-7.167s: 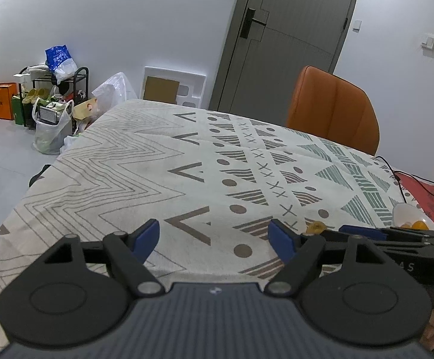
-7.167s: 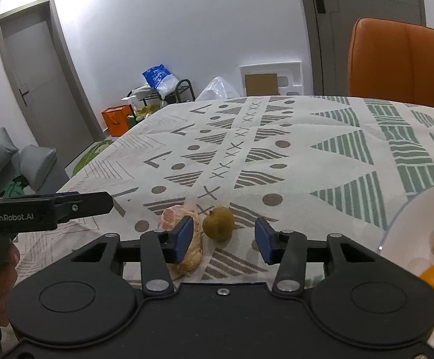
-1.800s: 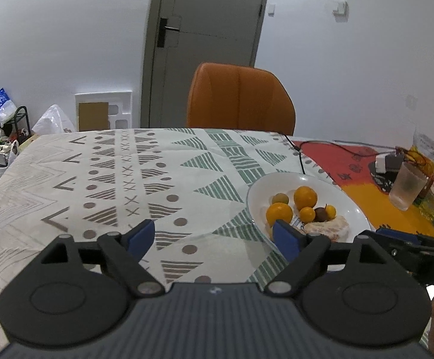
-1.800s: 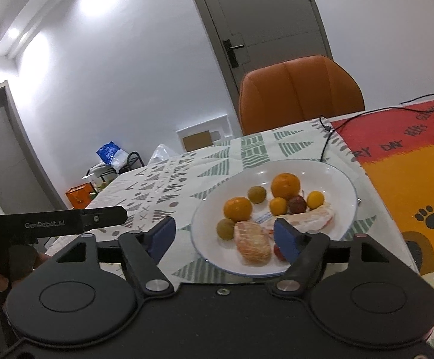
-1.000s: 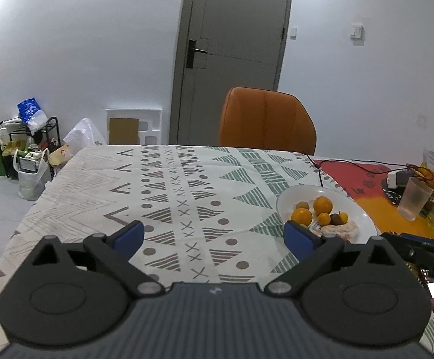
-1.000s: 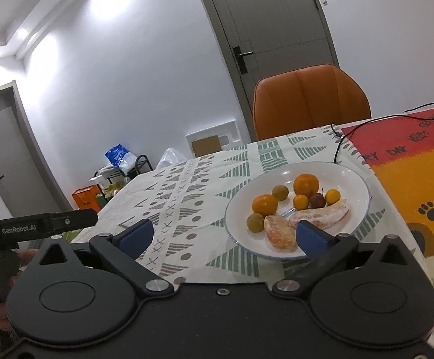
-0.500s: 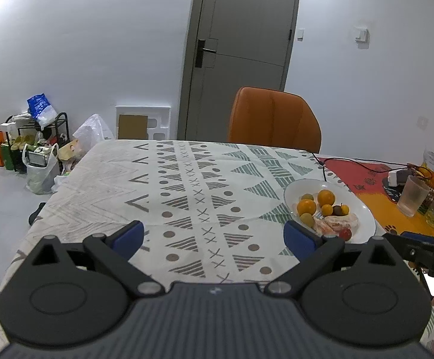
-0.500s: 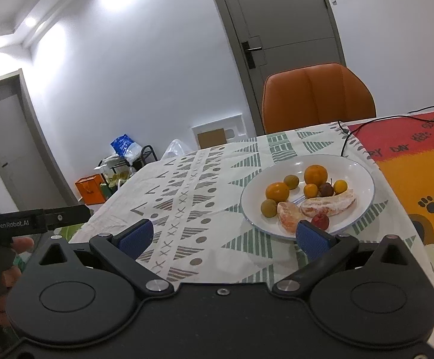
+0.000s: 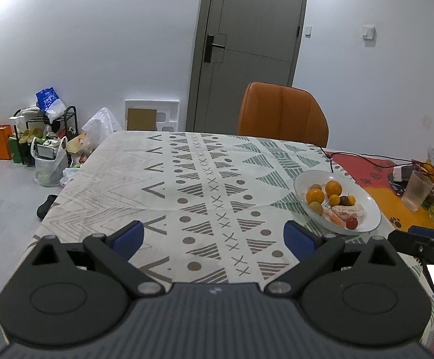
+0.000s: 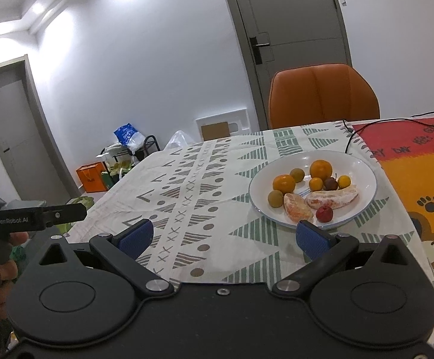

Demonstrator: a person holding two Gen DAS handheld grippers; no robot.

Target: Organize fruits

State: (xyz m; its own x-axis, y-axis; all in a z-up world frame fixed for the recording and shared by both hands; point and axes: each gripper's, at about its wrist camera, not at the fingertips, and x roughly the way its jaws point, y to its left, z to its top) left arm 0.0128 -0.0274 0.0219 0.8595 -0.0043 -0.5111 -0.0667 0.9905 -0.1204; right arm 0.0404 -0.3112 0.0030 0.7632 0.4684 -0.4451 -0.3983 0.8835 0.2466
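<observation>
White walls, a grey door (image 9: 248, 59) and an orange chair (image 9: 282, 115) stand behind a table covered with a patterned tablecloth (image 9: 193, 185). On the cloth's right side sits a white plate (image 10: 357, 164) holding all the fruit: two oranges (image 10: 320, 169), several small yellow and greenish round fruits, a dark one, a small red fruit (image 10: 324, 213) near the front rim, and two peeled citrus pieces (image 10: 332, 199) lying side by side. Both grippers hover above the near edge of the table with nothing between their fingers. The left gripper (image 9: 214, 236) has its blue pads spread wide over the bare cloth, well left of the plate. The right gripper (image 10: 224, 236) is likewise spread wide, its right pad just in front of the plate's near rim. A clear cup (image 9: 417, 190) stands on a red and orange mat (image 10: 426, 173) beyond the plate.
</observation>
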